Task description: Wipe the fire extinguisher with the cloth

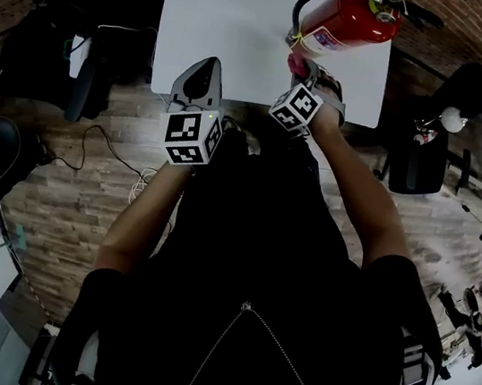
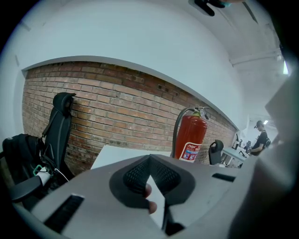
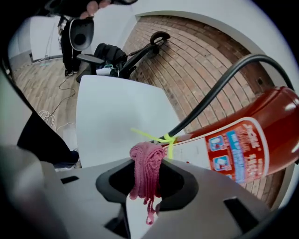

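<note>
Two grippers are seen, and only one is doing the work. The right gripper [image 1: 303,72] has its jaws pinched shut on a bunched pink cloth [image 3: 146,164], which is held against or just beside the lower body of the red fire extinguisher [image 3: 243,140], by its label and a yellow zip tie [image 3: 162,139]; actual contact cannot be confirmed. The left gripper [image 2: 149,158] is held back over the near edge of the counter [image 1: 223,21], jaws brought together at the tips with nothing between them. The extinguisher is stood upright at the far right of the white counter, close to the brick wall [image 2: 117,107], its black hose [image 3: 210,93] looped up the side. Wiping is judged to be at or near its start: the cloth is at the base, and the upper body, handle and far side appear left to do, though no dirt or wiped streaks can be made out. The counter is otherwise bare. A wood-plank floor [image 1: 86,199] with loose cables [image 1: 107,152], black office chairs [image 2: 58,126] and a distant person [image 2: 260,137] are noted.
</note>
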### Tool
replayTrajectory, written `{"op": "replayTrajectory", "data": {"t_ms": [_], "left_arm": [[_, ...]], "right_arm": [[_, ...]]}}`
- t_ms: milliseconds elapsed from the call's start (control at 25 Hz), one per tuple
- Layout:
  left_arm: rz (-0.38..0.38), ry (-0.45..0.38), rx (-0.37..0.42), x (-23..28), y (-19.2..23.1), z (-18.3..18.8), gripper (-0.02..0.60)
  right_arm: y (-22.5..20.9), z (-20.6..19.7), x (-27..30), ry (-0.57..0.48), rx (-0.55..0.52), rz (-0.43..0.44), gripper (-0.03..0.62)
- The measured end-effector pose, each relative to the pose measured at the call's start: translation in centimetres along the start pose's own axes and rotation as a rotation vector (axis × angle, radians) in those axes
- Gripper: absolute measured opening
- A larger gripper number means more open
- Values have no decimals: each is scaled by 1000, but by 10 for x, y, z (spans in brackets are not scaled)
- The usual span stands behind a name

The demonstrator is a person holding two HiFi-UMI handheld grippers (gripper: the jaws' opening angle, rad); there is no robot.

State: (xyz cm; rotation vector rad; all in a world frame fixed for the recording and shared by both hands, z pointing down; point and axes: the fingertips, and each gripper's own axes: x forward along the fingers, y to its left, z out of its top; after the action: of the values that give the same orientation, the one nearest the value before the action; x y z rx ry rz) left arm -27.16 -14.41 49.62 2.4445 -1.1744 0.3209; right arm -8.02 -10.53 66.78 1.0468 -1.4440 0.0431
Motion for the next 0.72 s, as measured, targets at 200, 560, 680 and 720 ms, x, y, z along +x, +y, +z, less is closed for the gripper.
{"op": "replayTrajectory", "data": {"t_ms": [200,560,680,720], "left_arm": [[29,21,0,-1,13,-5,8],[84,53,-8,-2,35,-16,8],[103,64,-13,-5,41,-21,8],[107,67,-13,-5,42,-22,8]], "right_arm": [[19,-2,51,59,6,20,133],[29,-13,109,159,33,26,134],[30,-10,115,167,39,24,134],[30,-9,117,170,41,21,134]]}}
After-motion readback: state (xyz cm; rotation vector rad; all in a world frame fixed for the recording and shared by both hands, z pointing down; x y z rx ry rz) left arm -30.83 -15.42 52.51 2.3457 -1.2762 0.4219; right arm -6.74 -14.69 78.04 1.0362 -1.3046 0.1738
